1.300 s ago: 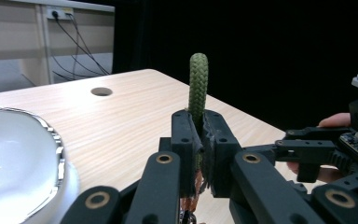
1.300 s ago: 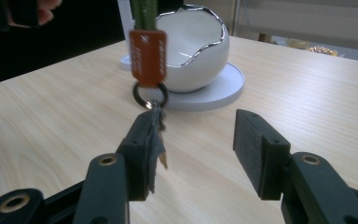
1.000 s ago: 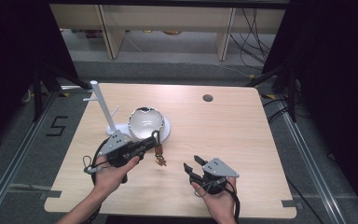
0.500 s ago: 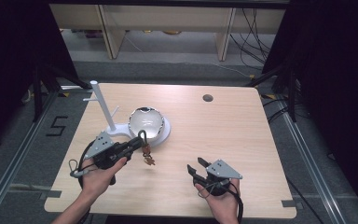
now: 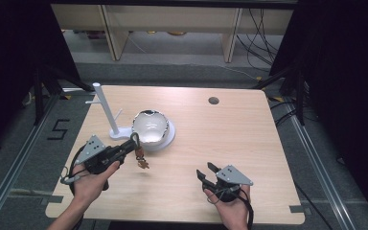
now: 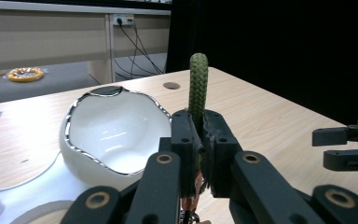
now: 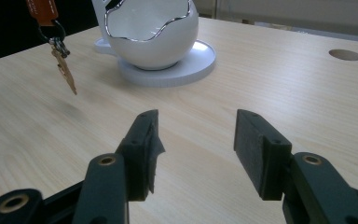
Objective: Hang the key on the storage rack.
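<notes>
I see the left claw point(image 5: 133, 142) clamped on a green braided cord loop point(image 6: 198, 86); from it a brown leather tag with small brass keys point(image 5: 141, 160) hangs clear of the light wooden table point(image 5: 249, 139), just in front of the white egg-shaped ceramic bowl point(image 5: 150, 127). Bowl sits on a white round base beside a white peg stand point(image 5: 104, 109). Right claw point(image 5: 206, 173) gapes, holding nothing, well right of the bowl.

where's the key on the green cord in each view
high view: key hangs from the left gripper, left of centre, in front of the white bowl.
left gripper view: green cord clamped at centre; key cut off below.
right gripper view: key dangles top left.
shared landmark: the white bowl.
</notes>
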Demonstrator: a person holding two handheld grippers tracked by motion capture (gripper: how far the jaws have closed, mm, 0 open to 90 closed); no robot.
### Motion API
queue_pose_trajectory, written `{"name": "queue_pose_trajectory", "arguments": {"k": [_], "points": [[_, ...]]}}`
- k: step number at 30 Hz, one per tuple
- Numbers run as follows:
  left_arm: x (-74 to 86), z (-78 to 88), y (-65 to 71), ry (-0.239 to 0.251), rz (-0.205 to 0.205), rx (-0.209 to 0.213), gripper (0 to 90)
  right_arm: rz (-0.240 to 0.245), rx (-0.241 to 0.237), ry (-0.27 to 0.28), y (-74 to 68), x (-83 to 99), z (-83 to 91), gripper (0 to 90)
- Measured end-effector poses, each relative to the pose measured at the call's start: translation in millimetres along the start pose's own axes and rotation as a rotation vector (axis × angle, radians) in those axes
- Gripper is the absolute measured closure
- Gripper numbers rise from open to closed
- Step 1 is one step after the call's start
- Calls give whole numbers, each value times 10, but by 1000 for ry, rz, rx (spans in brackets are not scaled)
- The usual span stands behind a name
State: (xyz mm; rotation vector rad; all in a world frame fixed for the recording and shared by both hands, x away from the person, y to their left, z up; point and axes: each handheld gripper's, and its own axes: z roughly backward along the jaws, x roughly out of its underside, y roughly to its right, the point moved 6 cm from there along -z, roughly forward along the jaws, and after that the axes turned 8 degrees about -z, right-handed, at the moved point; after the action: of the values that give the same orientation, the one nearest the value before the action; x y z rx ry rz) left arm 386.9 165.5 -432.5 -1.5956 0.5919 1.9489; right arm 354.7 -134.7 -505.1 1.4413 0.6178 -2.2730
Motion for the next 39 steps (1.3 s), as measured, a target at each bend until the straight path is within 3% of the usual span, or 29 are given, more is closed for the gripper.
{"name": "queue_pose_trajectory", "arguments": {"k": [1,3,11,12,17,22,24,26,39], "points": [[-1,8,-13,5,2,-3,838,-33,1,-9,-10,12,10,509],[3,34,-41,1,3,-13,838,-17,14,0,24,10,19,508],[21,116,-161,1,9,-46,838,-26,4,-7,50,30,36,506],[22,128,-172,-3,9,-50,838,-19,29,4,73,29,47,505],[28,180,-250,-4,11,-72,838,-24,21,-11,75,43,62,504],[41,206,-307,-6,9,-87,838,-19,11,9,77,52,36,503],[46,220,-323,-14,9,-94,838,-56,1,-4,49,61,40,503],[51,232,-342,-16,8,-100,838,-29,15,-4,76,56,48,504],[53,329,-489,-11,9,-146,838,-54,24,-12,102,62,83,502]]}}
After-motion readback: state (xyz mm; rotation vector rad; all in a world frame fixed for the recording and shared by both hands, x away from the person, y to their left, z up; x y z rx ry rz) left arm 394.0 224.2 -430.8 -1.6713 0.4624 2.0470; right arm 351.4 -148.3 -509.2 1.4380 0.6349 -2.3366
